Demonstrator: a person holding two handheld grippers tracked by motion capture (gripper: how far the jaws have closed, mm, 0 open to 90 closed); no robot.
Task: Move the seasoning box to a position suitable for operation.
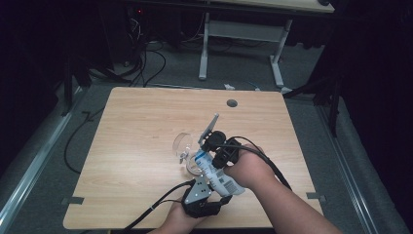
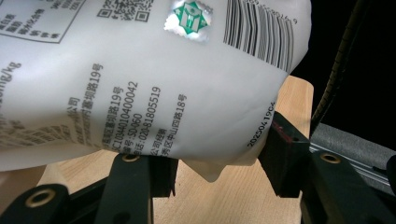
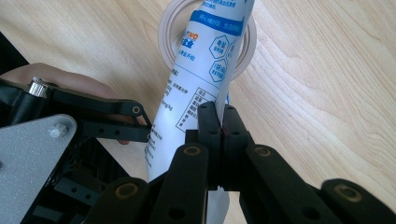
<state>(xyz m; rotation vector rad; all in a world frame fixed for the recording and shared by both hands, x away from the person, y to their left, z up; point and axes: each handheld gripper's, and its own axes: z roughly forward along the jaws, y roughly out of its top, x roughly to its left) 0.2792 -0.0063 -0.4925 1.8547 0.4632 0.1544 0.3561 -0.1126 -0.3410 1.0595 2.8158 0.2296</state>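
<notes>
A white pouch point(image 1: 218, 176) with blue print and black text is held tilted above the wooden table point(image 1: 146, 122), between both grippers. My left gripper point(image 1: 220, 191) grips its lower, fuller end, and the pads point(image 2: 286, 154) press its sides point(image 2: 154, 88). My right gripper point(image 1: 208, 158) points down, shut on the pouch's thin side seam point(image 3: 191, 88). A clear glass point(image 1: 185, 146) stands just left of the pouch. In the right gripper view the pouch's far end lies over the glass's round rim point(image 3: 163, 32).
A round cable hole point(image 1: 232, 103) sits near the table's far edge. Beyond the table stand another desk's white legs point(image 1: 203, 48) and floor cables point(image 1: 141, 68). Cables trail from both grippers over the near edge point(image 1: 146, 212).
</notes>
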